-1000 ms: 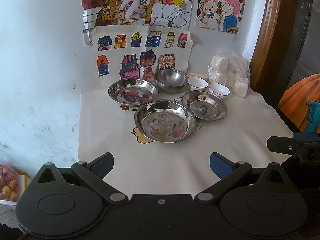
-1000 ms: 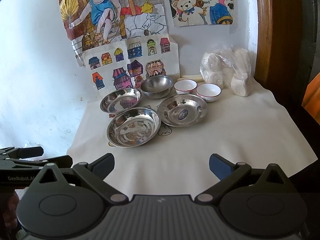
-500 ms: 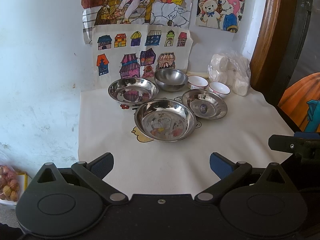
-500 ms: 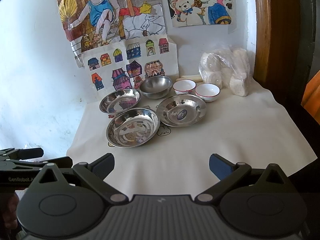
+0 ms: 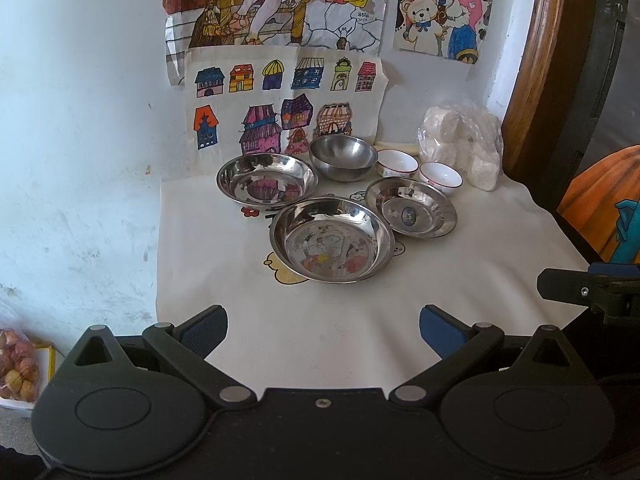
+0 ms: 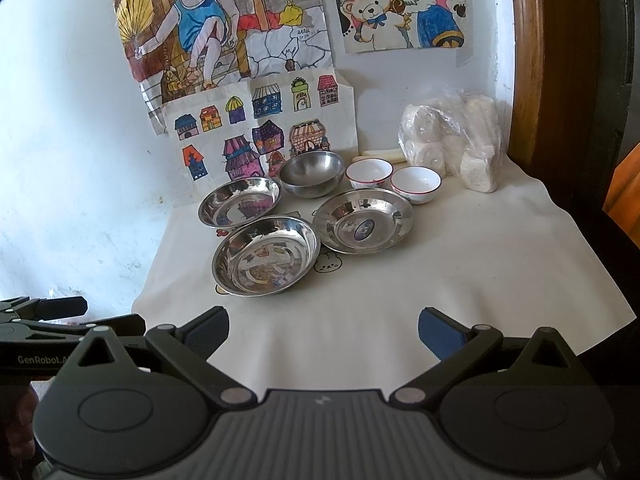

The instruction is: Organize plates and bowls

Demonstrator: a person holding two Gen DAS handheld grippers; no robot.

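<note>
Three shallow steel plates lie on the white cloth: a near one (image 5: 331, 239) (image 6: 265, 255), a far left one (image 5: 267, 179) (image 6: 240, 201) and a right one (image 5: 411, 208) (image 6: 363, 221). Behind them stands a deep steel bowl (image 5: 344, 157) (image 6: 312, 173). Two small white bowls with red rims (image 5: 397, 162) (image 5: 441, 177) (image 6: 368, 173) (image 6: 416, 184) sit to its right. My left gripper (image 5: 323, 327) hangs open over the cloth's near edge, nothing between its fingers. My right gripper (image 6: 323, 329) is open too, short of the plates.
A plastic bag of white lumps (image 5: 464, 145) (image 6: 454, 142) rests at the back right by a wooden frame (image 5: 532, 60). Drawings (image 5: 280, 108) cover the wall behind the dishes. A box of small fruit (image 5: 16, 368) sits low at the left. The table cloth (image 6: 460, 264) drops off at its front and right edges.
Both cameras have drifted only slightly; the dishes sit a touch higher in view. Both grippers stay open and nothing on the table has moved.
</note>
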